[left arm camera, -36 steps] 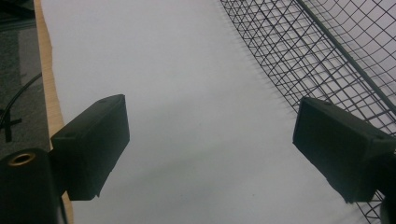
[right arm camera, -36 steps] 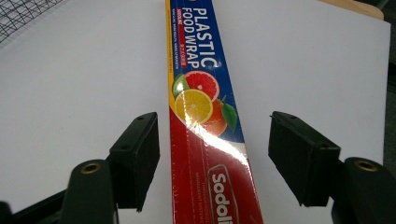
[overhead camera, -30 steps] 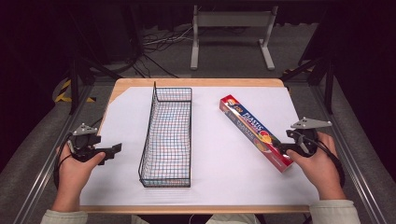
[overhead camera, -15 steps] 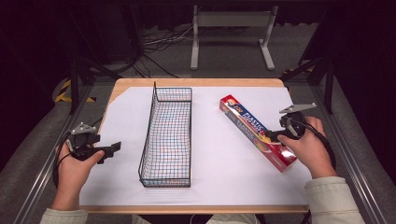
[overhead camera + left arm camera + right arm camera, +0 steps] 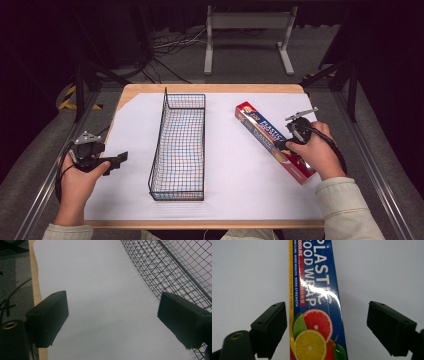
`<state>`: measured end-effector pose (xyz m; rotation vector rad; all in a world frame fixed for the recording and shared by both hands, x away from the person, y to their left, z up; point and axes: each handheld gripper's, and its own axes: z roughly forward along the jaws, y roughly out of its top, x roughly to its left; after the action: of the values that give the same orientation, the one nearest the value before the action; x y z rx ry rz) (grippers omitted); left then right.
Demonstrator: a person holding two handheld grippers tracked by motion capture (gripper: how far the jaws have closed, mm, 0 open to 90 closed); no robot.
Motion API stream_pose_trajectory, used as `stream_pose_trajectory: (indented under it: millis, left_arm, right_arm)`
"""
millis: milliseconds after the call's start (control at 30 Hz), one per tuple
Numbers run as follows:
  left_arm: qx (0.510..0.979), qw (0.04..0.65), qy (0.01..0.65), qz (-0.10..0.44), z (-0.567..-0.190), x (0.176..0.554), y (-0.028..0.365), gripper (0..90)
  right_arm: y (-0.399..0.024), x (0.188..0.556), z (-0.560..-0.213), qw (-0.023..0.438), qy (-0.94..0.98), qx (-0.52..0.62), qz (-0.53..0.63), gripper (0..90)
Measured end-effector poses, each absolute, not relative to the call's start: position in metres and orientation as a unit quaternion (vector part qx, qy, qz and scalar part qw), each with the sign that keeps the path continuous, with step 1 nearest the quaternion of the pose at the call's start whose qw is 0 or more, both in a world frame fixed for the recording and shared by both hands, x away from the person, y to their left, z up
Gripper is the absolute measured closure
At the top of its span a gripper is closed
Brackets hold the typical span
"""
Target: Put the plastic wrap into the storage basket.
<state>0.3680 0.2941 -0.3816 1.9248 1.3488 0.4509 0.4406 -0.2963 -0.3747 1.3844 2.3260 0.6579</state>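
Right gripper [image 5: 284,145] now sits over the plastic wrap box [image 5: 272,140], jaws spread wide and straddling it. A second ago it was off the box's near end, by the right edge of the sheet; it has come in over the box and the jaws have just been opening. In the right gripper view the box [image 5: 317,302] runs up between the two pads [image 5: 270,327] with clear gaps on both sides (no squeeze yet, so nothing is held). Reads as lining up a grasp across the box's width; next comes closing.

Box lies flat and diagonal on the white sheet [image 5: 235,165], right of the wire basket [image 5: 180,145], well apart from it.

Left gripper [image 5: 120,159] spread too, empty, parked left of the basket, unmoved; its own view shows bare sheet and basket mesh [image 5: 170,267].
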Motion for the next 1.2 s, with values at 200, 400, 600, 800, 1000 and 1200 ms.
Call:
stream_pose_trajectory:
  millis: [200,400,600,800,1000,1200]
  left_arm:
    - [0.737,0.390,0.523,0.180,-0.380,0.368,0.296,8.8]
    - [0.730,0.394,0.532,0.169,-0.382,0.369,0.297,9.0]
    - [0.720,0.408,0.531,0.181,-0.382,0.369,0.297,7.8]
    - [0.724,0.411,0.524,0.178,-0.382,0.368,0.299,15.9]
    - [0.722,0.429,0.514,0.172,-0.381,0.367,0.299,25.7]
    - [0.728,0.420,0.516,0.166,-0.382,0.367,0.297,23.5]
  right_arm:
    - [-0.289,0.446,-0.384,0.174,0.833,0.482,0.208,16.5]
    - [-0.287,0.451,-0.392,0.170,0.840,0.481,0.187,16.7]
    - [-0.284,0.454,-0.397,0.165,0.847,0.477,0.169,20.6]
    - [-0.282,0.456,-0.400,0.155,0.853,0.473,0.159,25.6]
    - [-0.280,0.457,-0.400,0.136,0.855,0.474,0.158,37.3]
    - [-0.280,0.457,-0.399,0.129,0.856,0.474,0.161,39.3]
